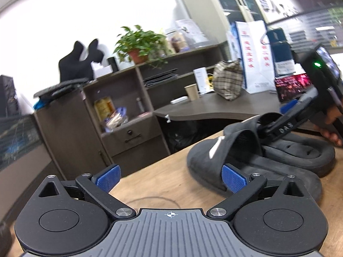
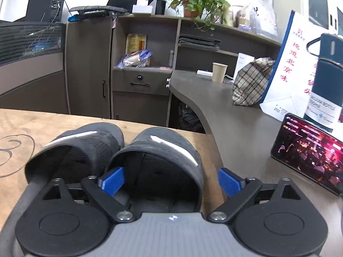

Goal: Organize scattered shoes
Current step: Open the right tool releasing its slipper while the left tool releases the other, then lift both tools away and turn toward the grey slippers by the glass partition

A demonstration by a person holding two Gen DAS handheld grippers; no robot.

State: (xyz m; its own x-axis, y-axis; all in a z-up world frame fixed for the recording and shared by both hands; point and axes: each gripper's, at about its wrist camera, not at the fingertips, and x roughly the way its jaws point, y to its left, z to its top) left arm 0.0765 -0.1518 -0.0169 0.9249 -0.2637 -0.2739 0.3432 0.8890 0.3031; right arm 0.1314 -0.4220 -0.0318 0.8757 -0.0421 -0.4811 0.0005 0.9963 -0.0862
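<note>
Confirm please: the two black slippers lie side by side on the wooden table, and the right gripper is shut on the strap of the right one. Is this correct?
Not quite. The right gripper is open, not shut: in the right wrist view its blue fingers stand wide apart, one inside the right slipper and one outside it. The rest holds: both black slippers lie side by side, the other to its left, on the wooden table.

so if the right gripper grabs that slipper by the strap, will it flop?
Probably little: the slipper strap holds its arch unsupported, so it looks fairly stiff. The thick foam-like sole suggests light weight. The right gripper, open, straddles the strap's side; the matte surface shouldn't slip much.
</note>
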